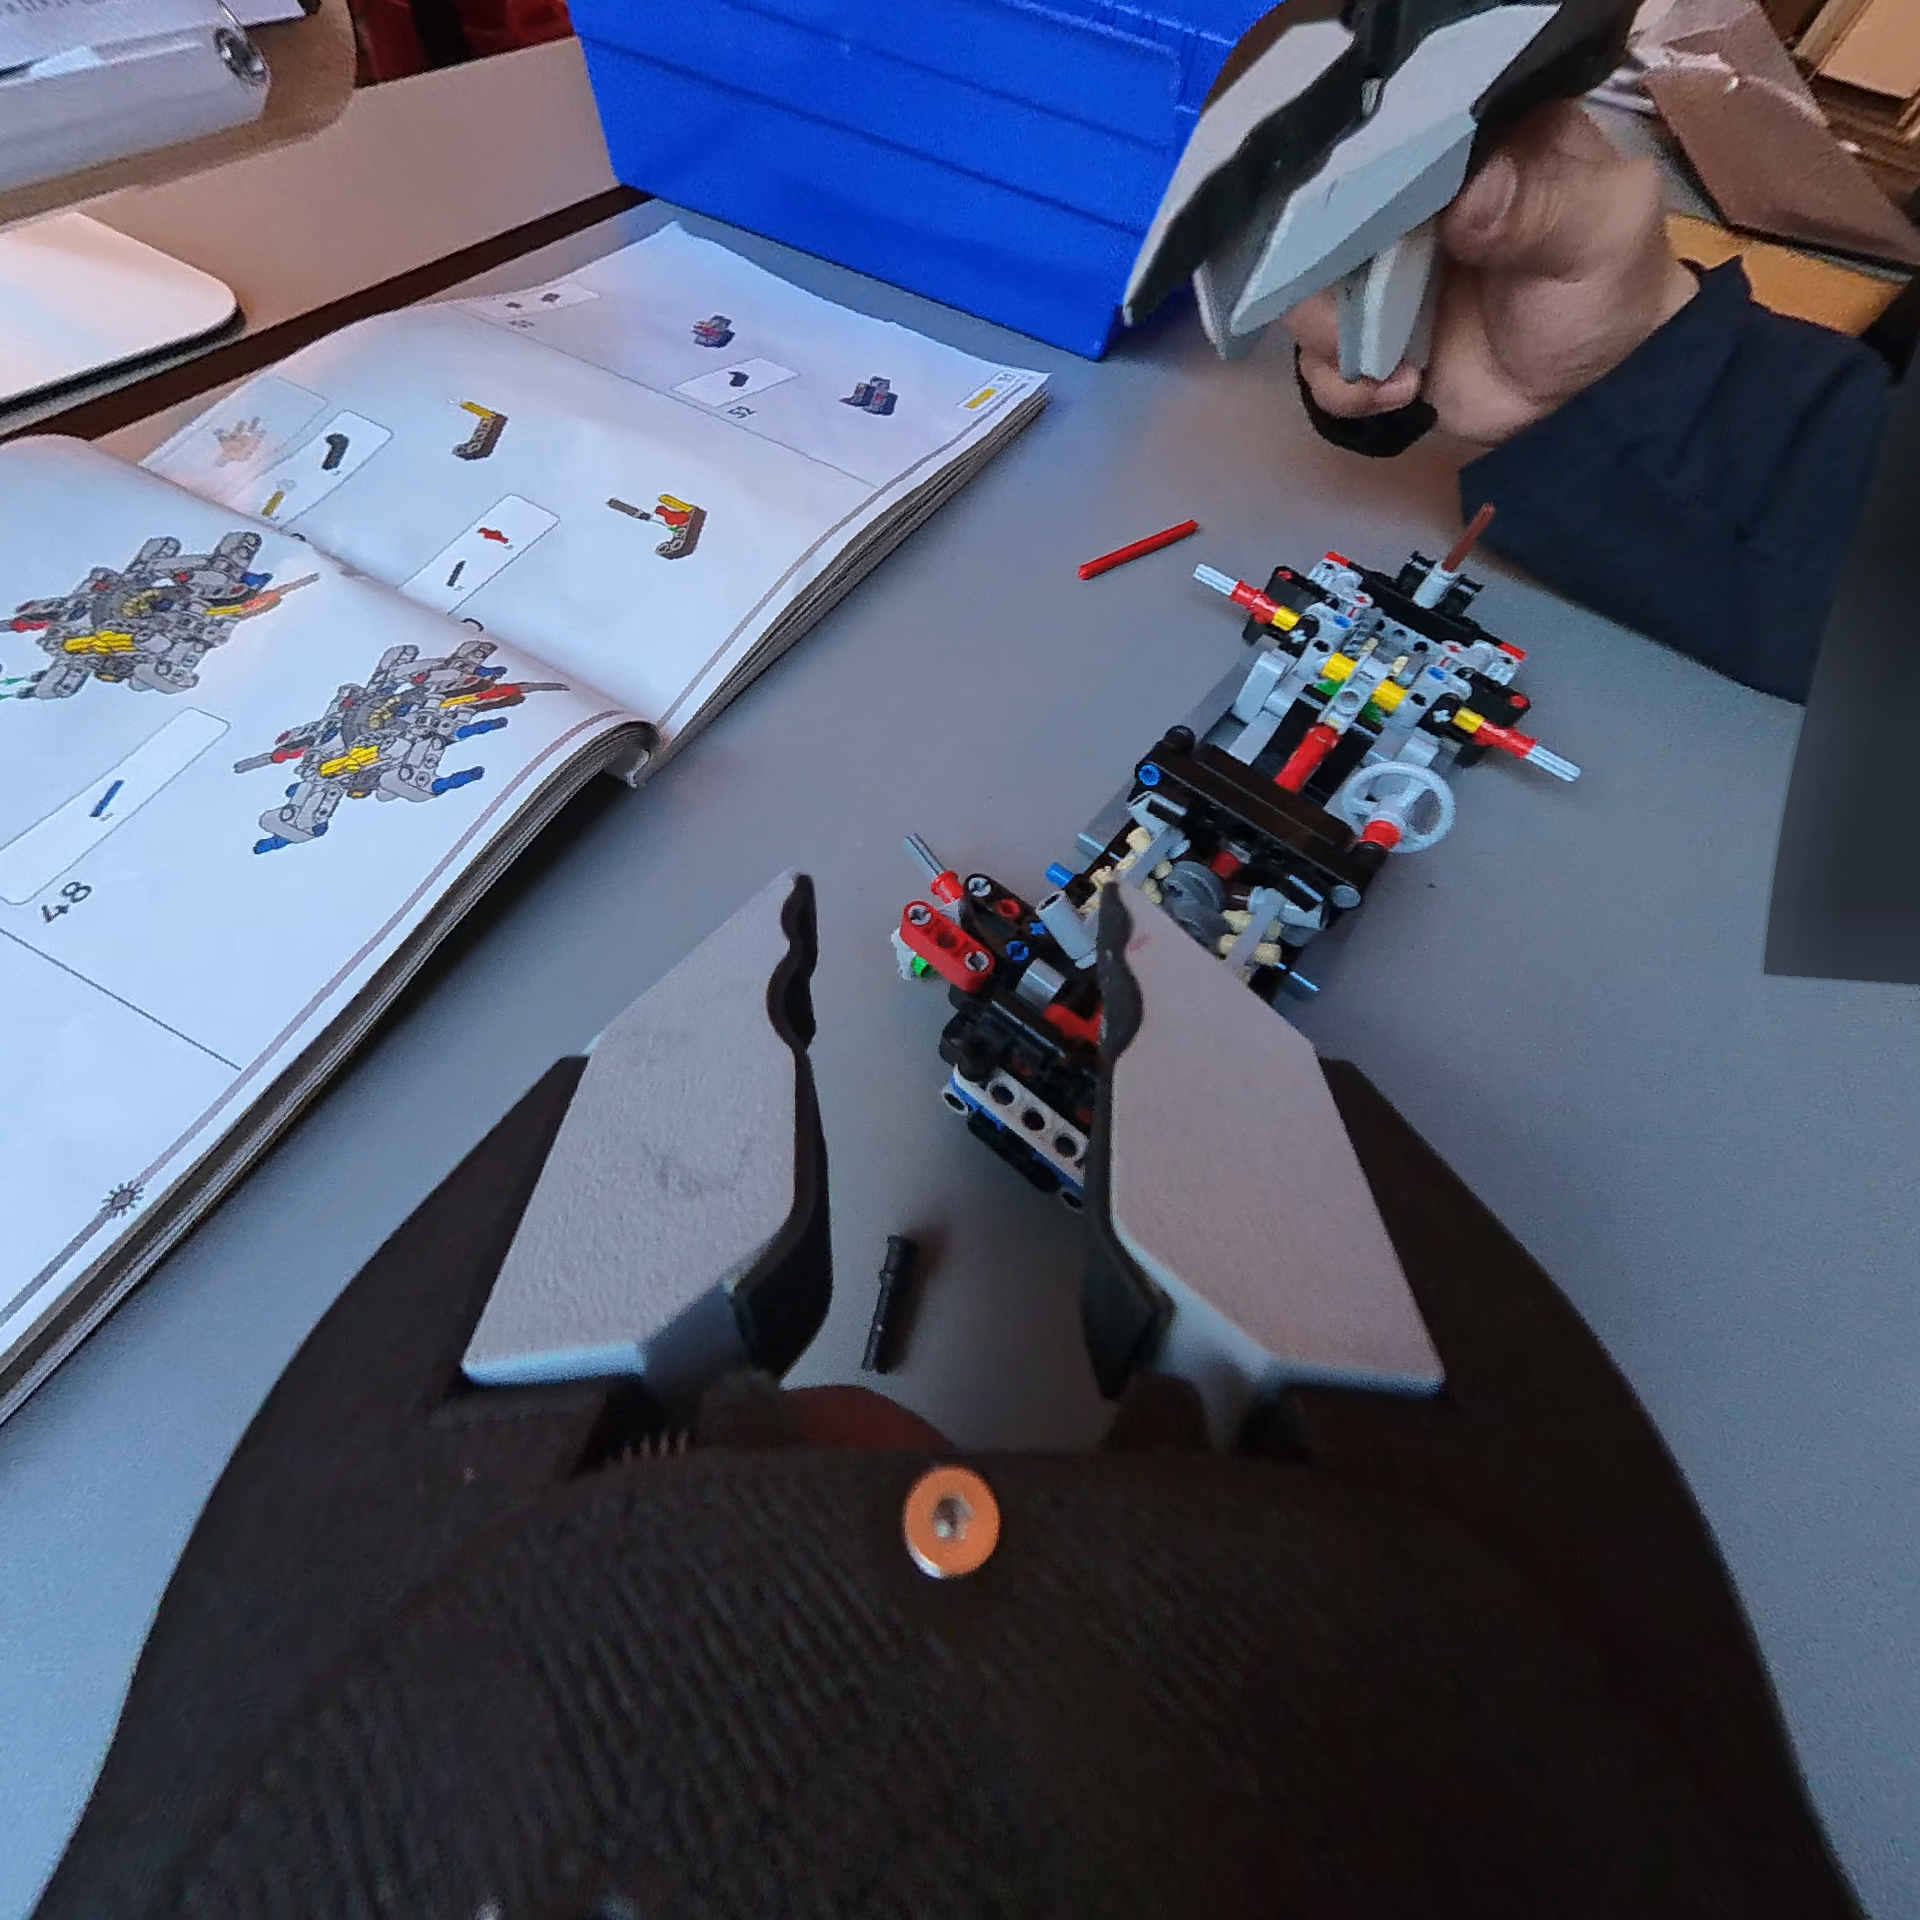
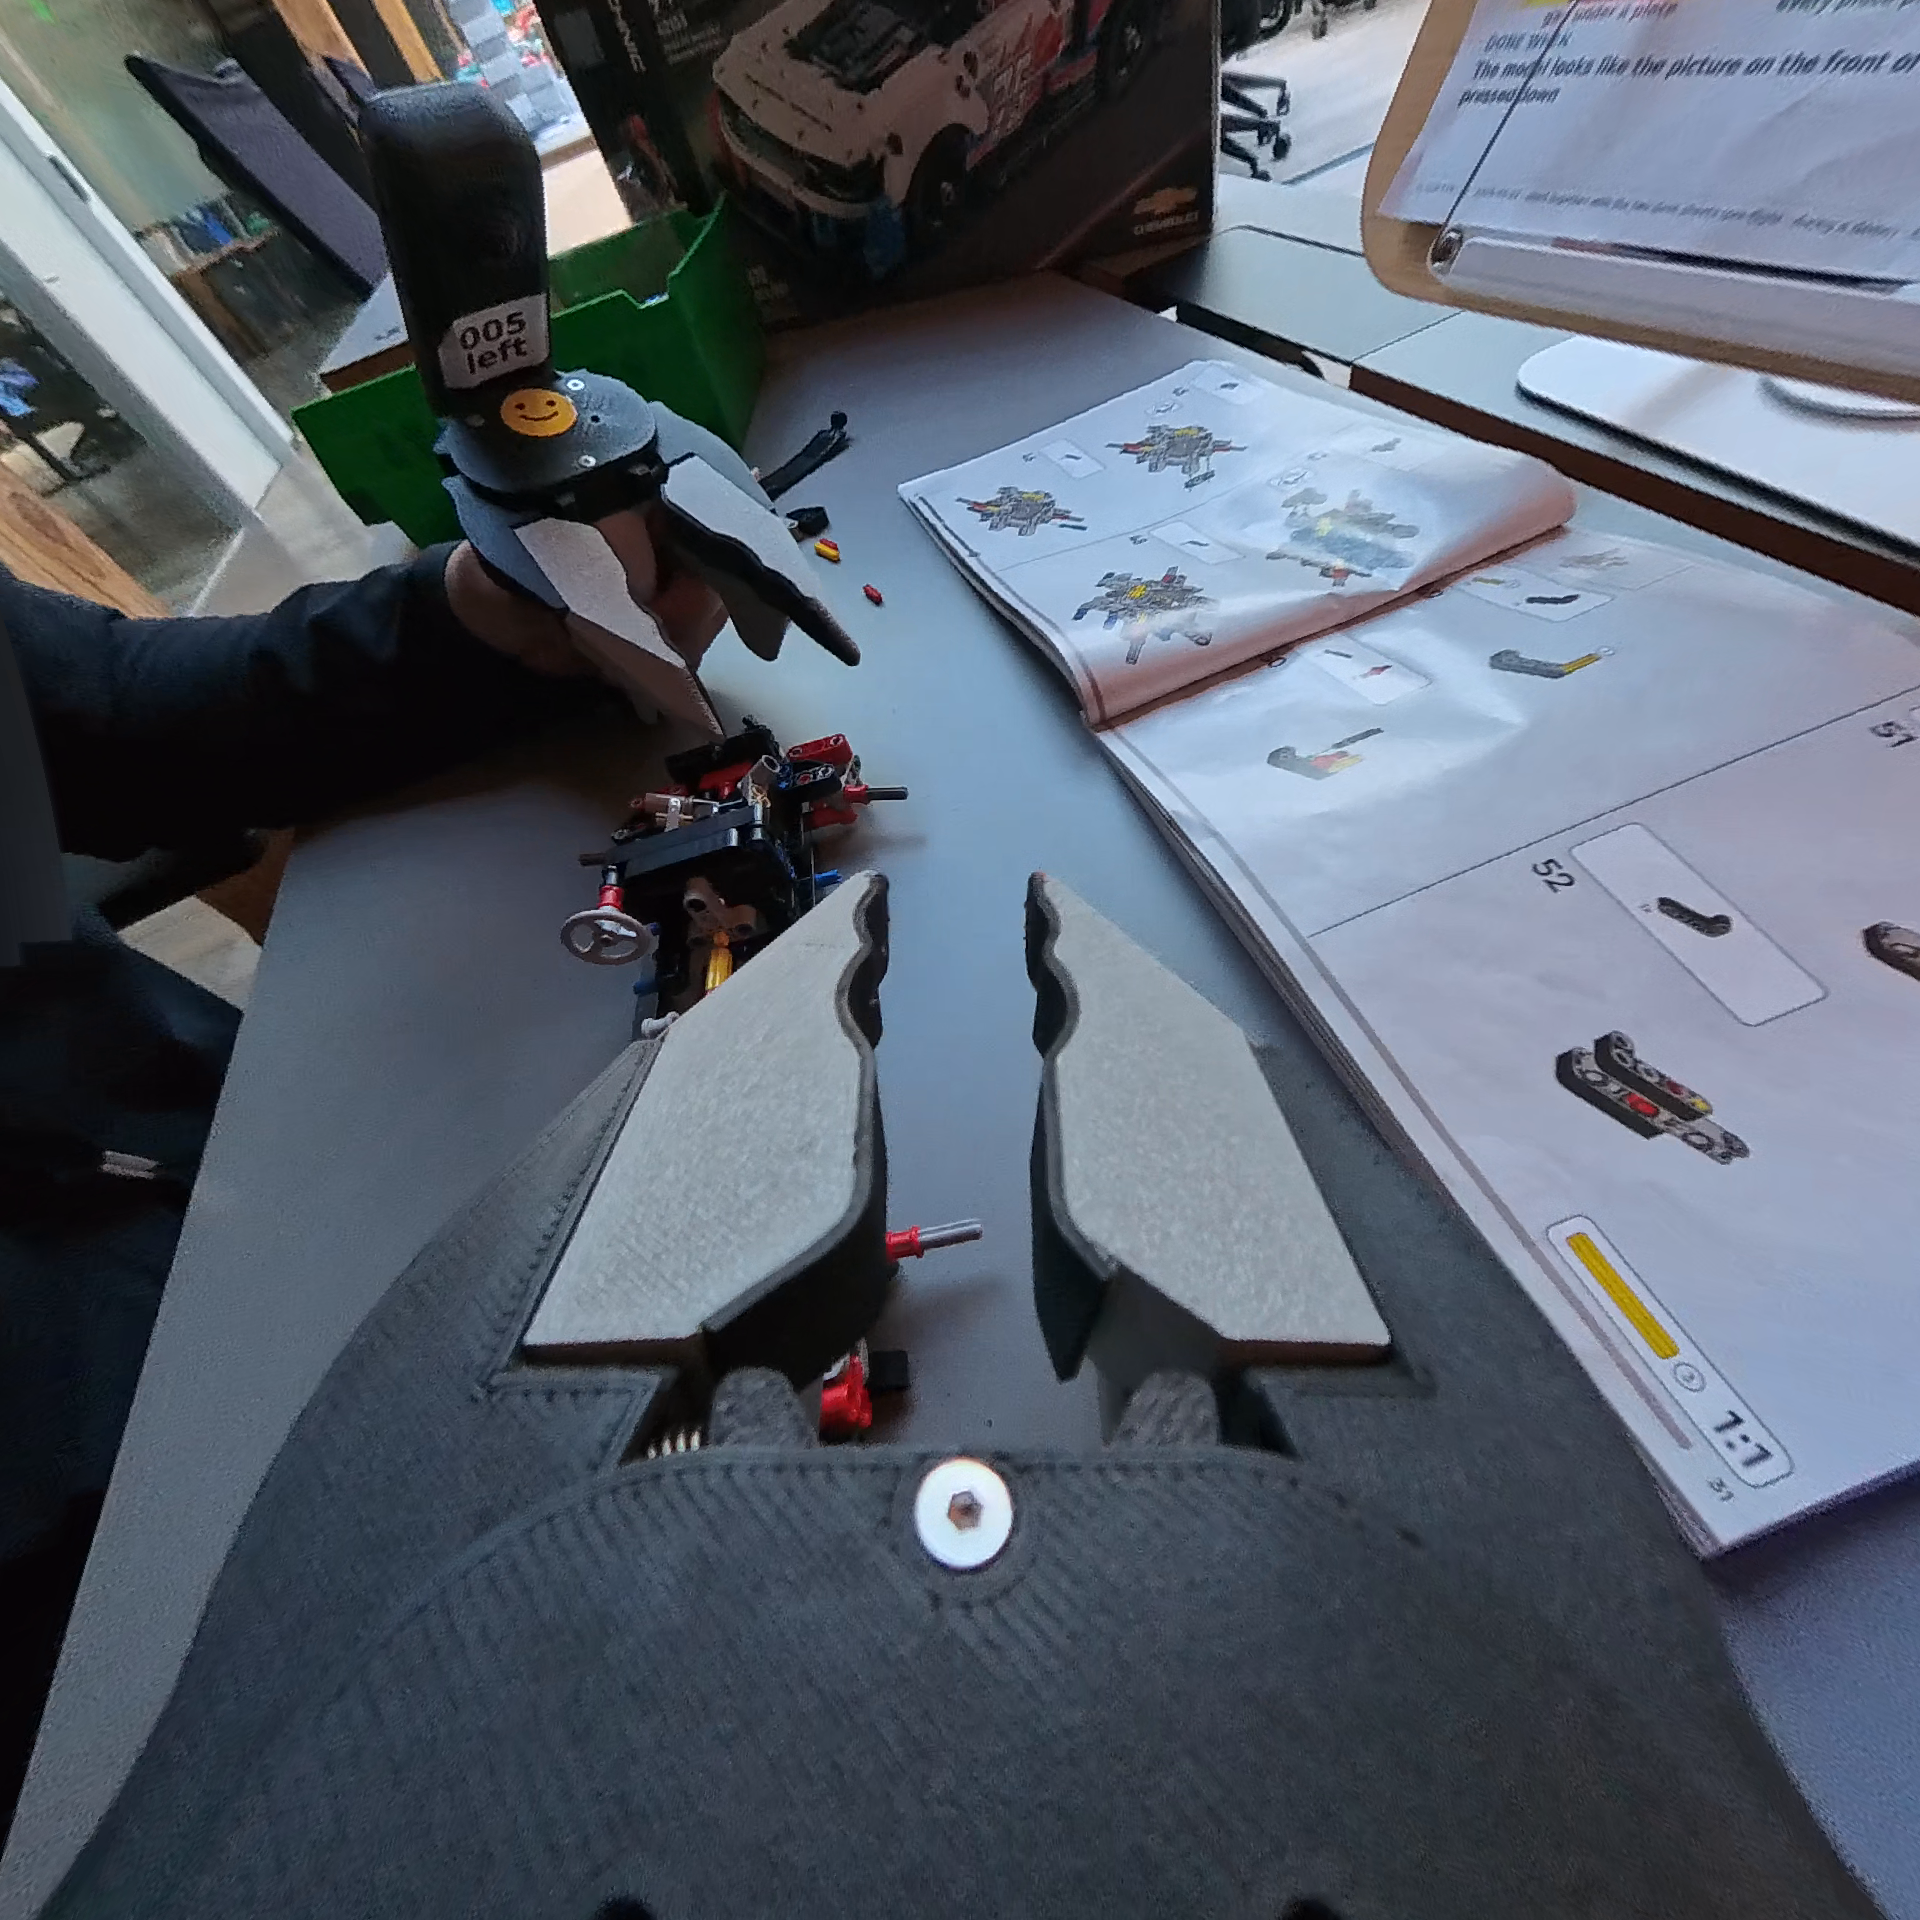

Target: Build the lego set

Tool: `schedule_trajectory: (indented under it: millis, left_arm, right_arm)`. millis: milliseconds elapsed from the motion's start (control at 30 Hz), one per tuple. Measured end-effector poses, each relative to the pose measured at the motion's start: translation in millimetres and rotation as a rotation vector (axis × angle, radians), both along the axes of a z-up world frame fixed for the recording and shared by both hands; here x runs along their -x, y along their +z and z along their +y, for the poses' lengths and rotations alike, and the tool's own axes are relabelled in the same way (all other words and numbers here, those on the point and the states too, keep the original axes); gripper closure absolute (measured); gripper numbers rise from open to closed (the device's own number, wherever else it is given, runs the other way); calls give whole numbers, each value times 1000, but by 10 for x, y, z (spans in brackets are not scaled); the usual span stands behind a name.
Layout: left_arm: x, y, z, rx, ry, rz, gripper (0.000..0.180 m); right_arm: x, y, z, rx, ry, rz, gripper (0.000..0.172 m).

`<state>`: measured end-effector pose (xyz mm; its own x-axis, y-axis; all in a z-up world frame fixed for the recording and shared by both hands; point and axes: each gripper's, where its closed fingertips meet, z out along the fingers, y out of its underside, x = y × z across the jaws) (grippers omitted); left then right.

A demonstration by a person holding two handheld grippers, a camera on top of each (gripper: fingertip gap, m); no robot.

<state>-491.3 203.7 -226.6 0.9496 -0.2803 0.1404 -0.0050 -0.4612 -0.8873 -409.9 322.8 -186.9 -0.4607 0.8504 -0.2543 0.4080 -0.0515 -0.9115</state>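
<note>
A partly built brick car chassis [image 1: 1299, 790] lies on the grey table [image 1: 935, 675]; it also shows in the right wrist view [image 2: 717, 831]. My left gripper [image 1: 956, 894] is open at the chassis's near end. Its right finger [image 1: 1117, 966] lies against the side of the model and the left finger stands clear of it; the right wrist view shows the same left gripper [image 2: 781, 691]. A small black pin [image 1: 888, 1304] lies on the table between the finger bases. My right gripper [image 2: 956, 883] is open with nothing between its pads, raised over the chassis's far end [image 1: 1179, 322].
An open instruction booklet [image 1: 416, 623] lies beside the model, and shows in the right wrist view [image 2: 1455, 831]. A red axle [image 1: 1138, 549] and small loose pieces [image 2: 826, 549] lie on the table. A blue bin [image 1: 883, 135], a green bin [image 2: 623, 343] and a car box [image 2: 935, 135] stand behind. Across from one pair of fingers to the other is roughly 15 cm. My right gripper is the nearer one to the red axle [image 1: 1138, 549]: about 10 cm, against 20 cm.
</note>
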Motion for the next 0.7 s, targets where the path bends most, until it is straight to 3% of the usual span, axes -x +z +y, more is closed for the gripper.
schedule_trajectory:
  millis: [467,700]
  left_arm:
    - [-114,-69,-71,39,-68,24,129]
    - [-112,-58,-114,41,-87,-7,128]
  right_arm:
    - [-162,63,-167,11,138,17,146]
    - [-435,-141,-503,-183,346,-58,150]
